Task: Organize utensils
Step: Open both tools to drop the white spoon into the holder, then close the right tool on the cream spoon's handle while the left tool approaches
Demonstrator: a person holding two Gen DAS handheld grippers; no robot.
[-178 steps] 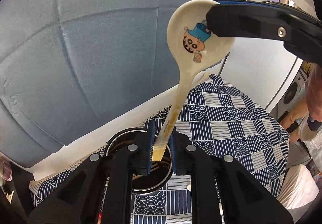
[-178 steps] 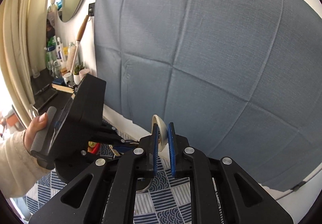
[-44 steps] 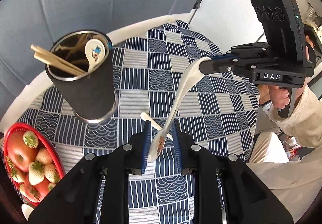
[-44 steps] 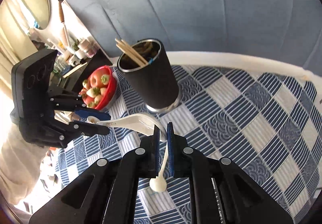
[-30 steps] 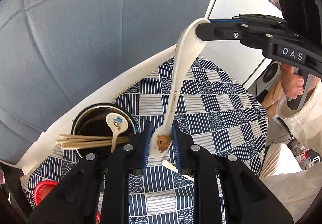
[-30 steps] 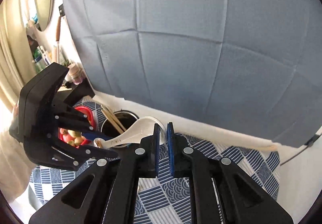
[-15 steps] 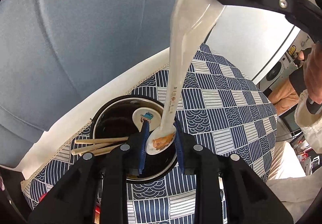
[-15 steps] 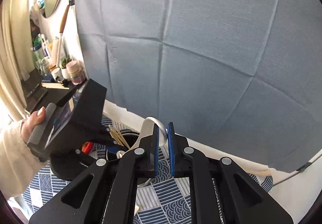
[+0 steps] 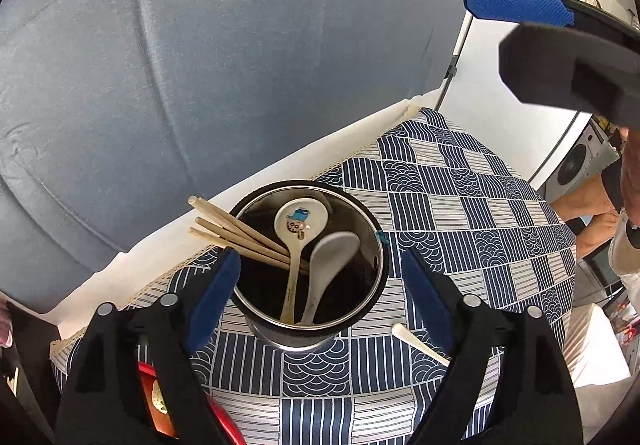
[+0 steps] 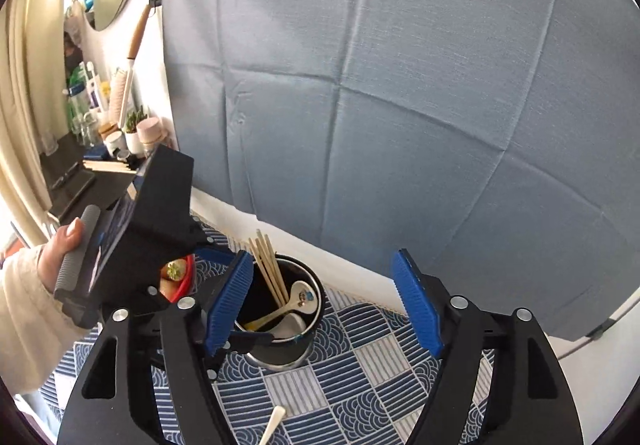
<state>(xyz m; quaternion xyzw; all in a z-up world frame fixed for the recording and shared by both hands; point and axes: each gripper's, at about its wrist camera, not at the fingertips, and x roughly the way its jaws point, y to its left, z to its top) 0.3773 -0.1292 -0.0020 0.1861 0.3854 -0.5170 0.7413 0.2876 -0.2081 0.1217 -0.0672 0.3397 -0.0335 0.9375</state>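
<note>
Spoons: two white ceramic, one cartoon-printed (image 9: 299, 223), one plain (image 9: 328, 261), stood in one steel holder (image 9: 376, 245) with four chopsticks (image 9: 236, 231). Left tool (image 9: 320, 289) and right tool (image 10: 324, 305) are spread wide, empty.

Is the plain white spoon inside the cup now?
Yes. The plain white spoon stands inside the metal cup, beside the cartoon spoon and chopsticks.

A utensil holder (image 9: 310, 333) stands on a table (image 9: 460, 213) before a hanging backdrop (image 9: 200, 65); inside it, two spoons (image 9: 298, 245) stand side by side, right of chopsticks (image 9: 236, 231) leaning over its left rim, while another spoon (image 9: 418, 343) lies on the table just right of it
</note>
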